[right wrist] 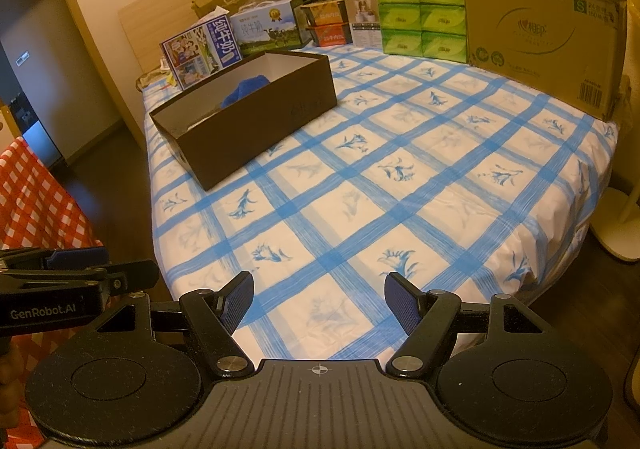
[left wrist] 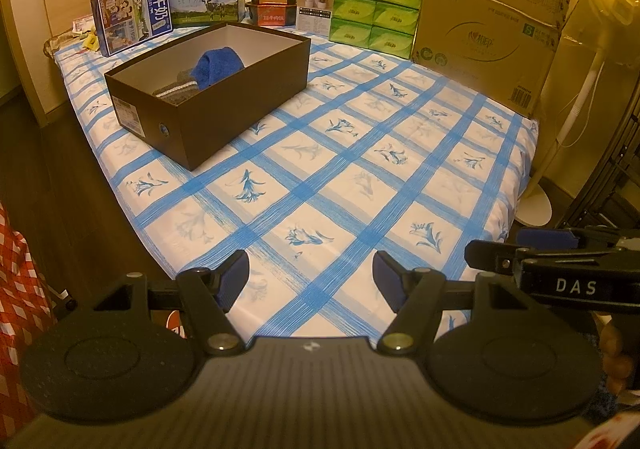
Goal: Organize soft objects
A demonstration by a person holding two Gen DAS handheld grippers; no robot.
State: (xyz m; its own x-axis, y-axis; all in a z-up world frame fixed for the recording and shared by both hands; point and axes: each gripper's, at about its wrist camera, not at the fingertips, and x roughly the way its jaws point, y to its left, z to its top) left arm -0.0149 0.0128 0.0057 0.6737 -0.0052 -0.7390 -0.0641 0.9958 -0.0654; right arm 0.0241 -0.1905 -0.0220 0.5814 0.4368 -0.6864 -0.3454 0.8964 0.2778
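Note:
A dark brown open shoebox [left wrist: 224, 105] stands on the bed at the far left; it also shows in the right wrist view [right wrist: 256, 129]. Inside lie a blue soft cloth [left wrist: 218, 65] [right wrist: 246, 89] and a grey striped knit item [left wrist: 176, 91]. My left gripper [left wrist: 311, 277] is open and empty, held over the bed's near edge. My right gripper [right wrist: 319, 295] is open and empty, beside the left one, also over the near edge. Each gripper shows side-on in the other's view, the right [left wrist: 560, 269] and the left [right wrist: 60, 289].
The bed has a blue-checked sheet [left wrist: 360, 169]. Milk cartons [left wrist: 132, 19], snack boxes, green tissue packs [left wrist: 376, 9] and a large cardboard box [left wrist: 492, 29] line the far side. A white fan stand [left wrist: 560, 153] is at the right. A red-checked cloth [right wrist: 36, 189] is at the left.

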